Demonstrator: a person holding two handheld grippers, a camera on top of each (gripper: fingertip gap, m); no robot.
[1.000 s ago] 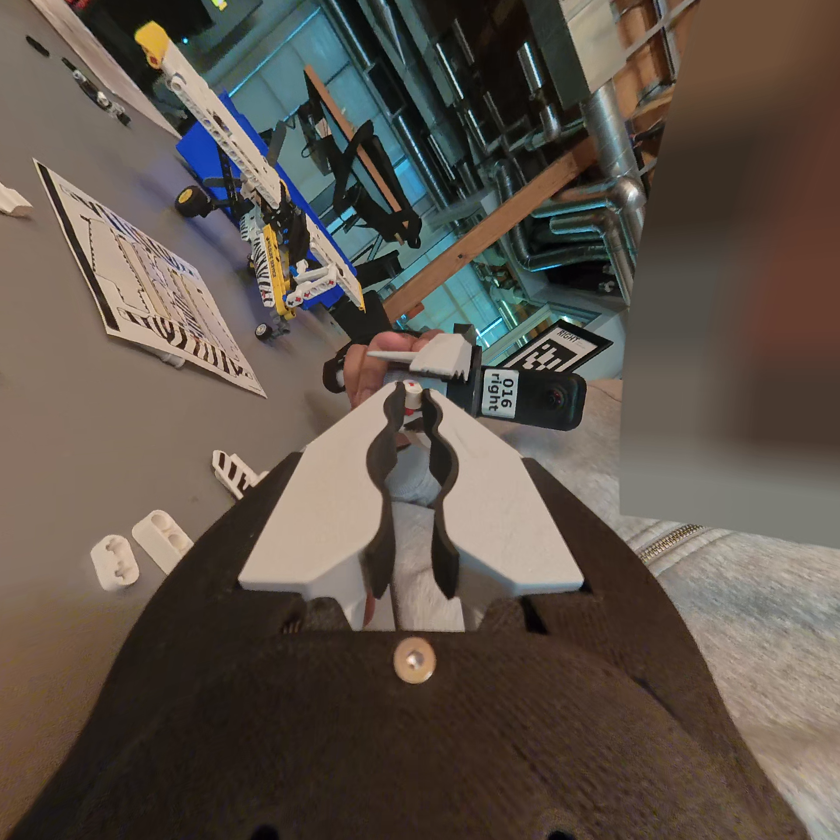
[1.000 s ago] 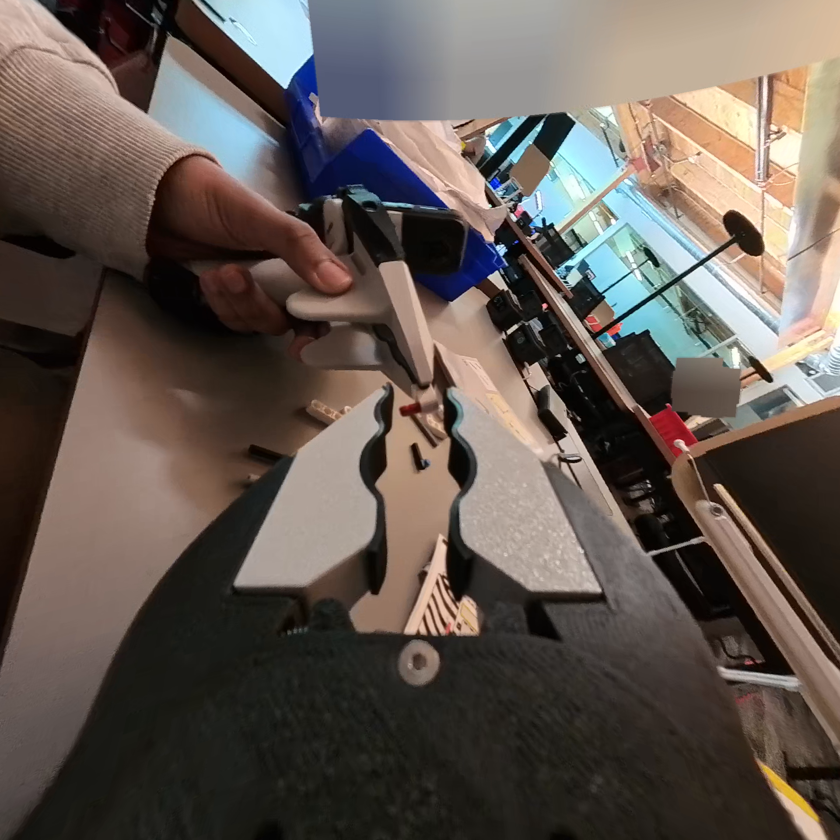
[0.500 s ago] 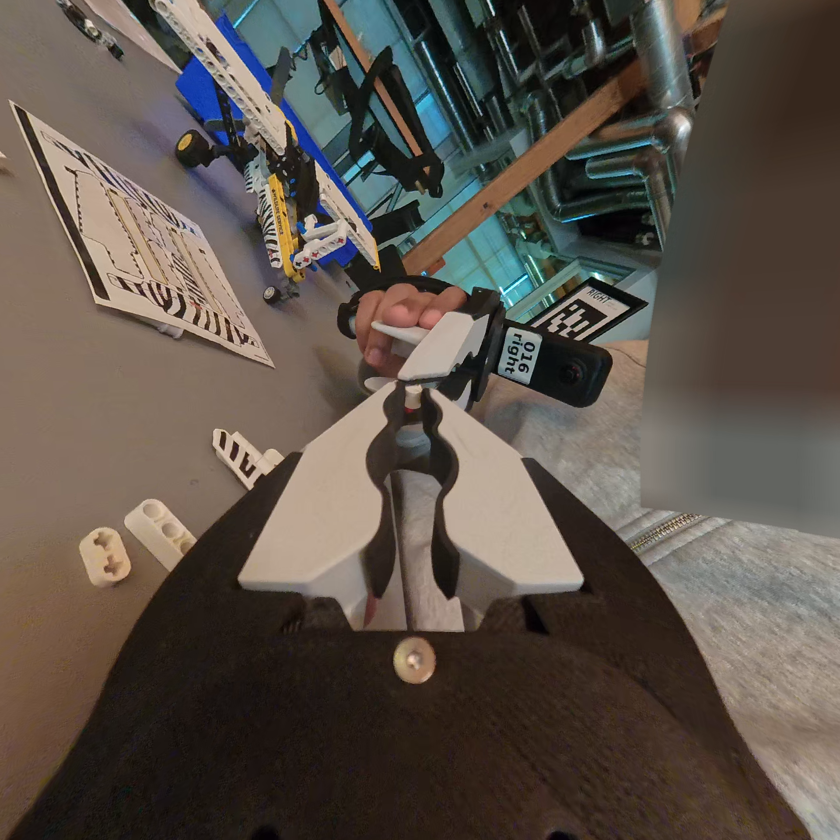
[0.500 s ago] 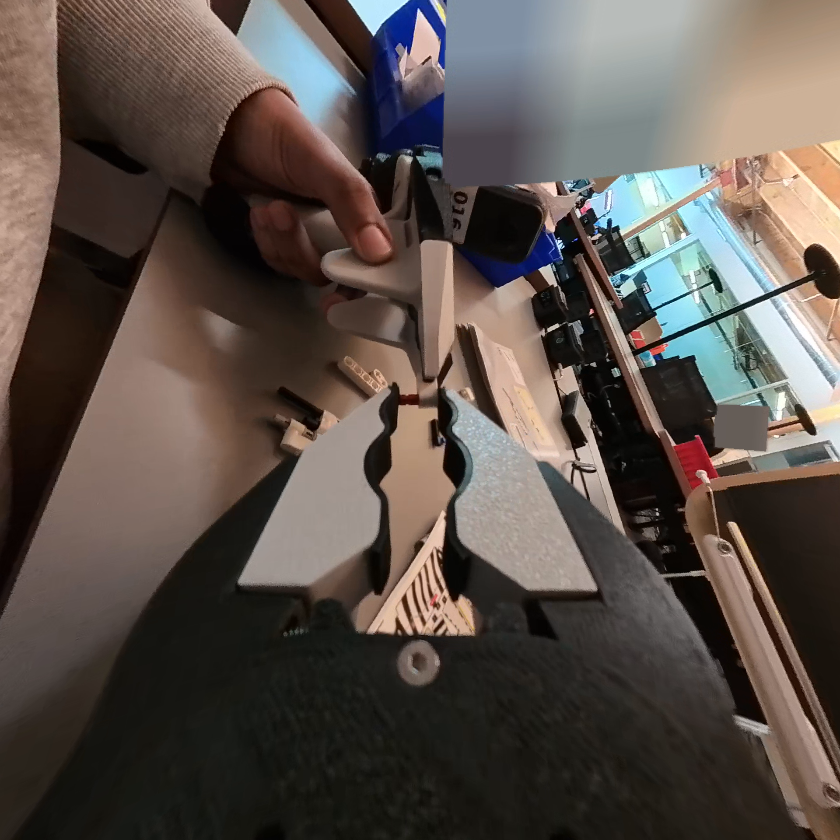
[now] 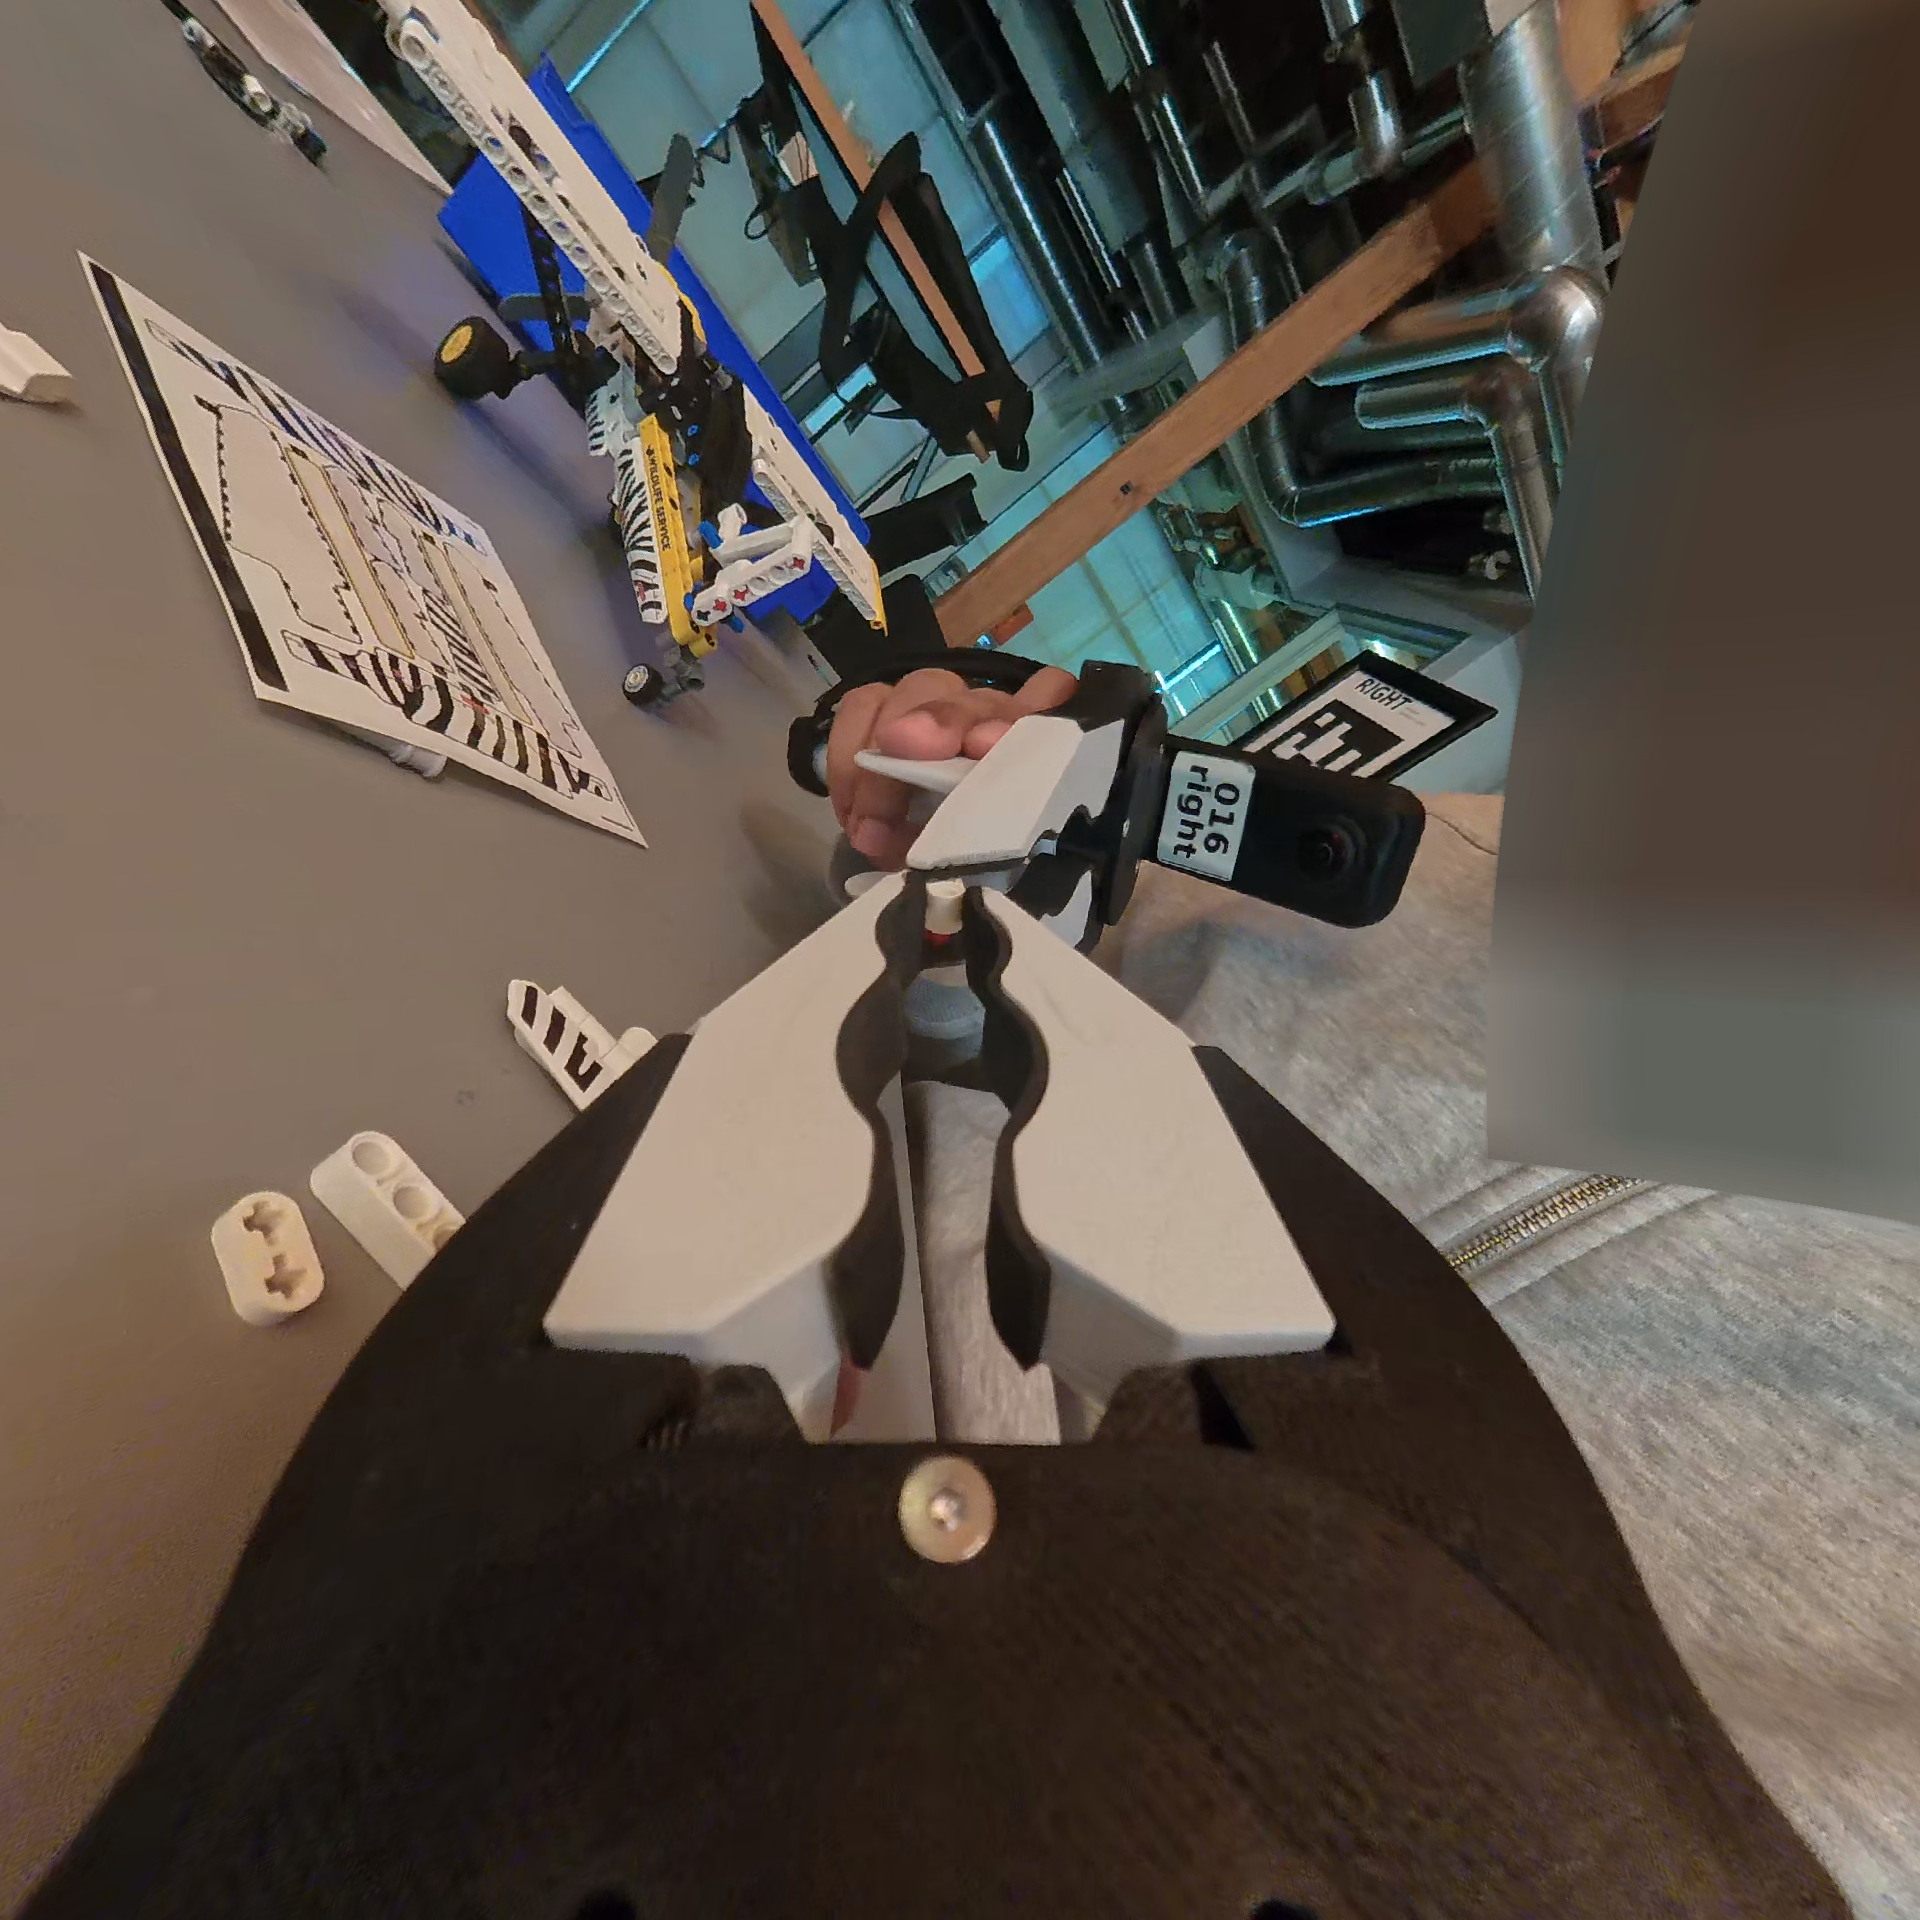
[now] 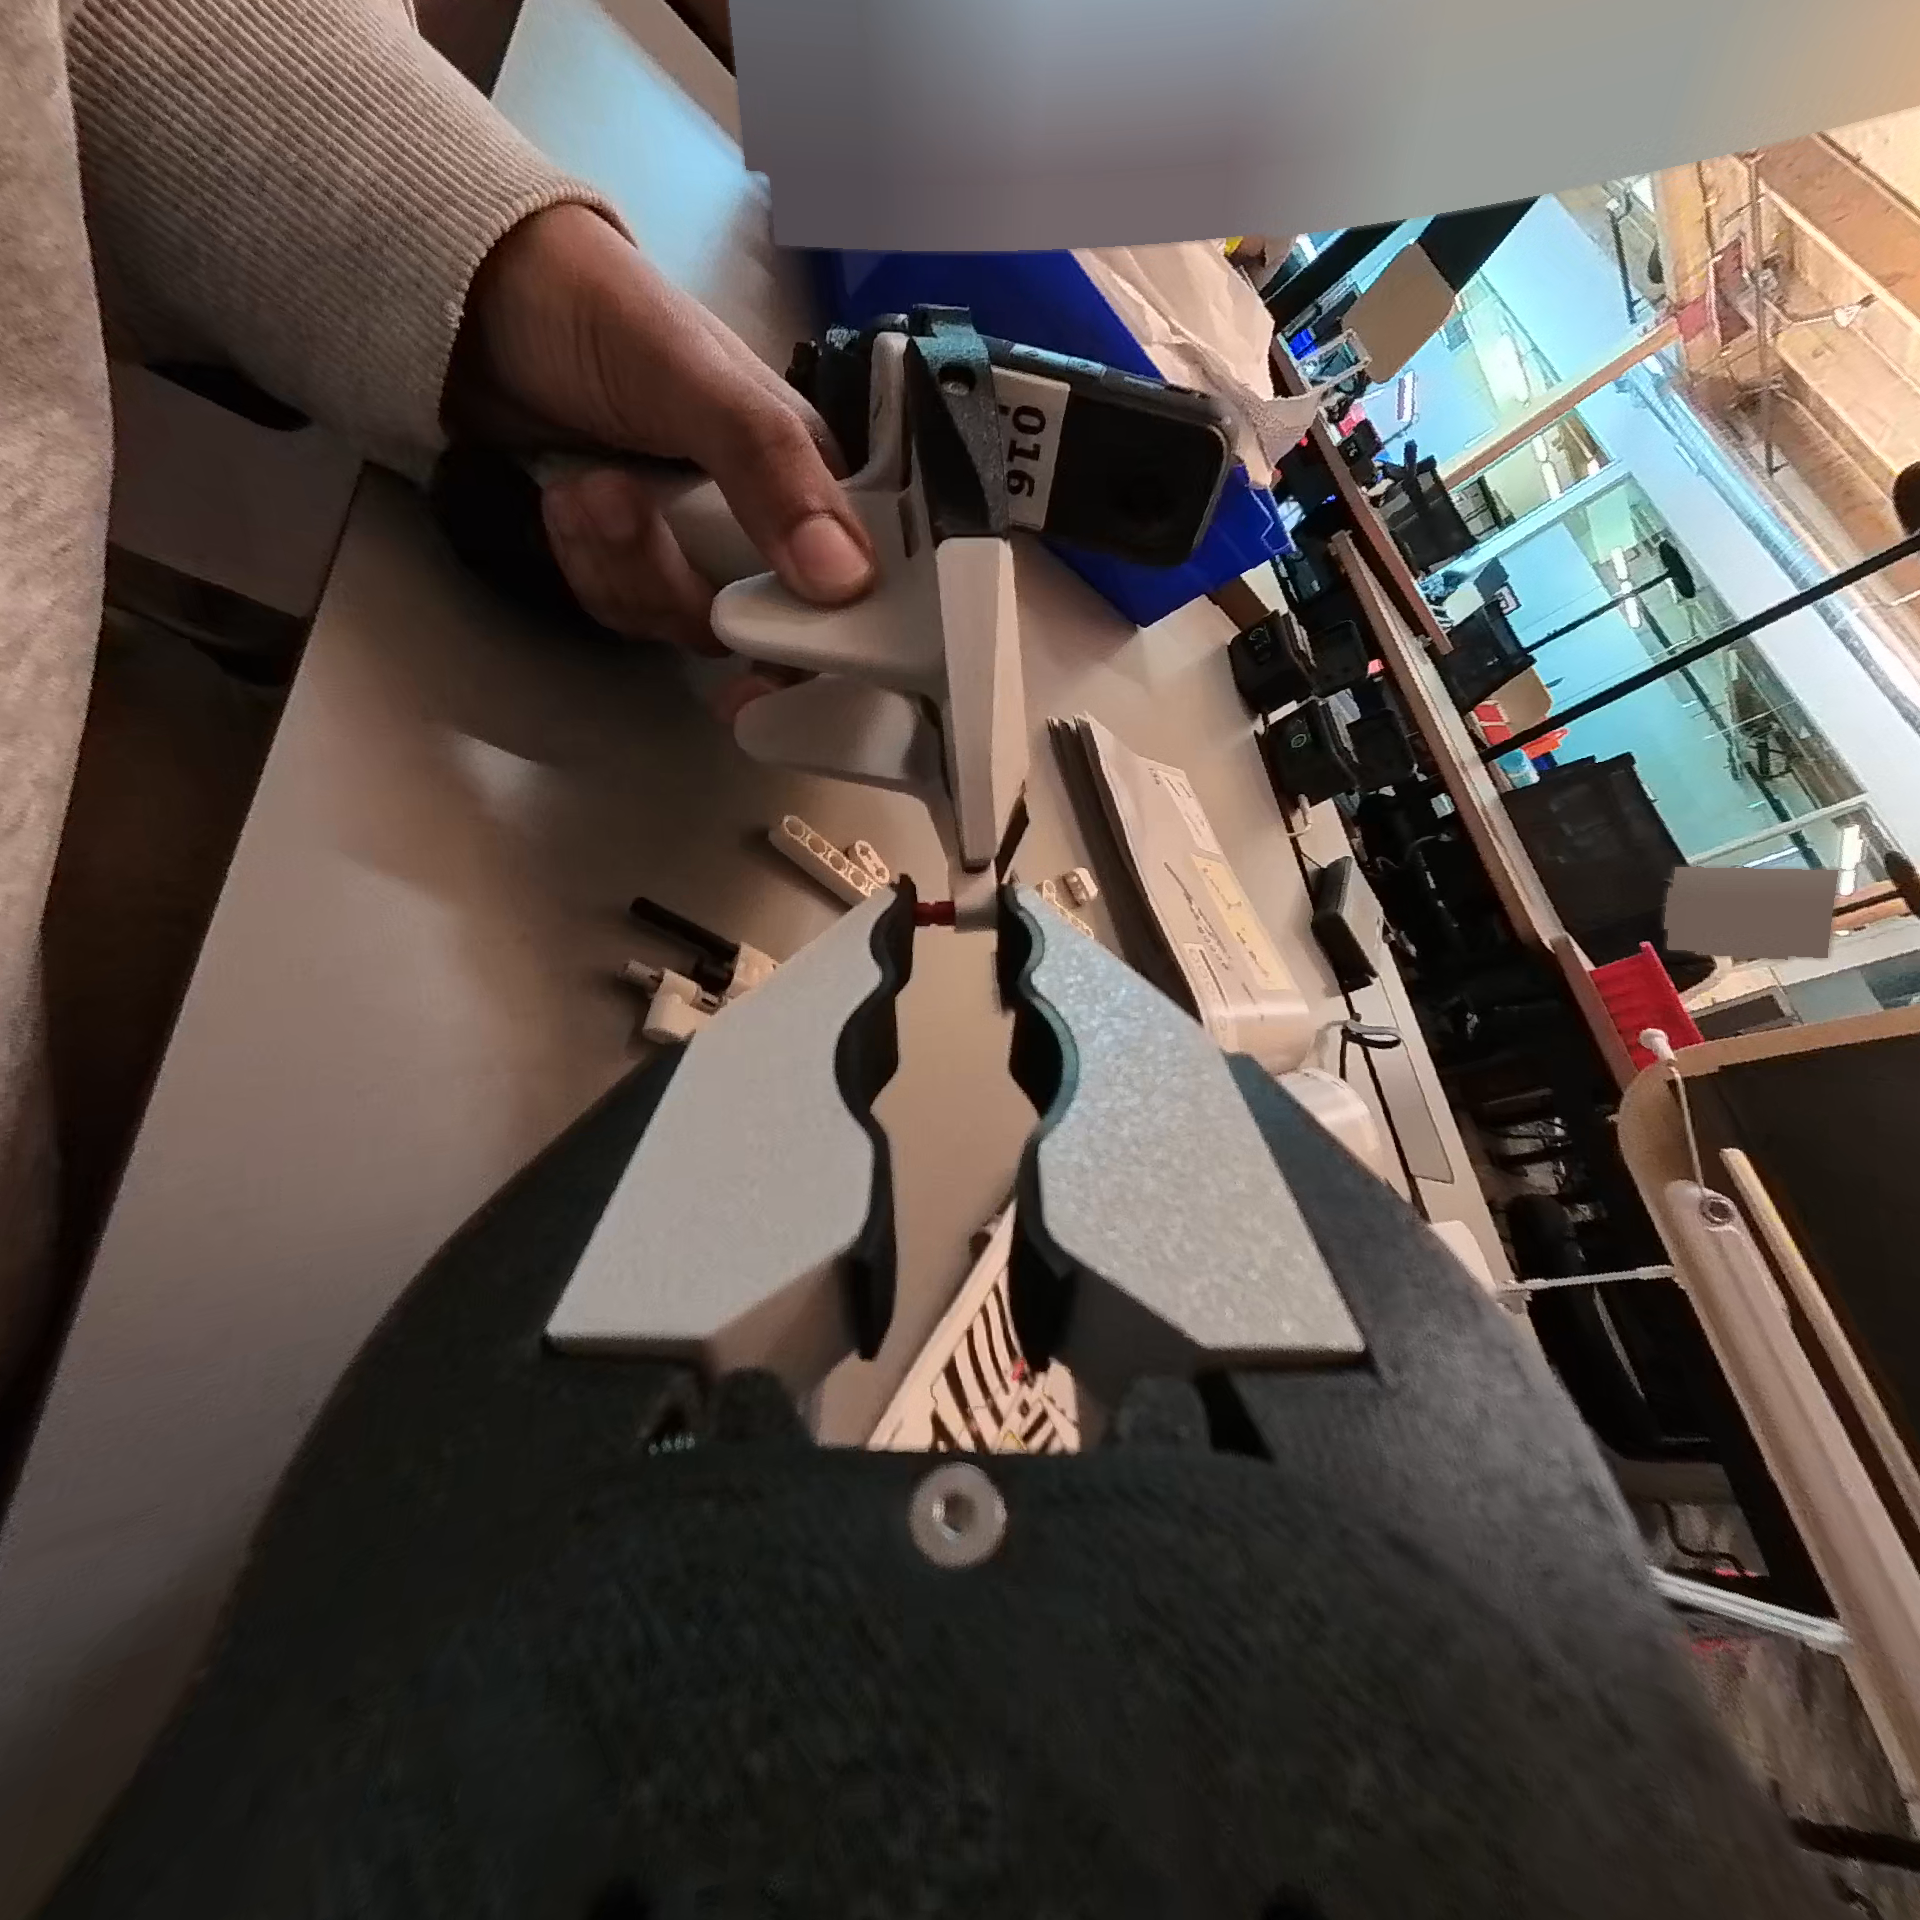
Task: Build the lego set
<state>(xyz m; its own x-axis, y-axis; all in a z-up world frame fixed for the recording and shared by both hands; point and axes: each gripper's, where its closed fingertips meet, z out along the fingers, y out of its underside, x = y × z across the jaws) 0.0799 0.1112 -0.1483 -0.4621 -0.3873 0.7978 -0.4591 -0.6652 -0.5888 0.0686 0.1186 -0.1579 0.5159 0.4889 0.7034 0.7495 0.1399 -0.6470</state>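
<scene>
Across the grey table (image 5: 125,935) lie loose white pieces (image 5: 265,1257); left claw (image 5: 943,914) grips a small white piece (image 5: 943,906), right claw (image 6: 954,920) gapes.

Matt grey table (image 5: 156,883) — glossy plastic bricks (image 5: 265,1257), paper sheet (image 5: 343,540), knitted cloth sleeve (image 6: 291,177).

Each wrist camera looks closely along its own claw, facing the other's; both share the desk (image 5: 156,935) between.
</scene>
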